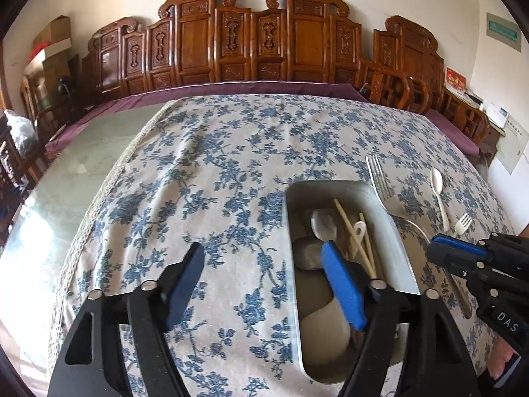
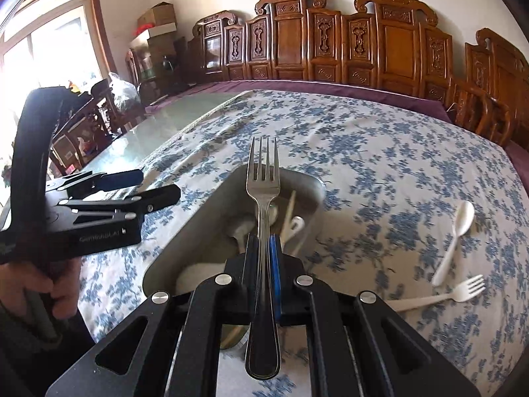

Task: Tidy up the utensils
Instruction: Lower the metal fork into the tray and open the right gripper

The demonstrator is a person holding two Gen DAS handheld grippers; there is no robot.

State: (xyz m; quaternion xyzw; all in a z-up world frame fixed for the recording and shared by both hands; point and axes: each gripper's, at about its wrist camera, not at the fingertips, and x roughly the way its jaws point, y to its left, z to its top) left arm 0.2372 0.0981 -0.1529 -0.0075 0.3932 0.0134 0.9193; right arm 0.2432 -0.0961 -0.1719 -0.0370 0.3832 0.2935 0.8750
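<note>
From the left wrist view, the left tool is hanging wide open over the counter with nothing between its fingers. Its right finger is overlapping the near left part of the metal tray, while its left finger is standing over bare flowered cloth. In the tray, ahead of that right finger, a metal spoon, some chopsticks and a white loop-handled piece are lying loosely, which suggests the tray is serving as the collecting spot. Off to the tool's right, the right tool is carrying a metal fork with its tines pointing away, over the tray's far right rim. Beyond it, a white spoon and a white fork are still lying on the cloth. To the left tool's left, the cloth is ending in a lace edge and bare glass is running on, so there is plenty of open room there.

From the right wrist view, the right tool is clamping the metal fork by its handle, jaws nearly together, tines poking straight ahead above the tray. Holding it lengthwise like this is probably lining it up with the tray's long side for dropping in. The left tool is standing off to its left, clear of the tray mouth. To its right, the white spoon and white fork are waiting on open cloth, well apart from the tray wall.
</note>
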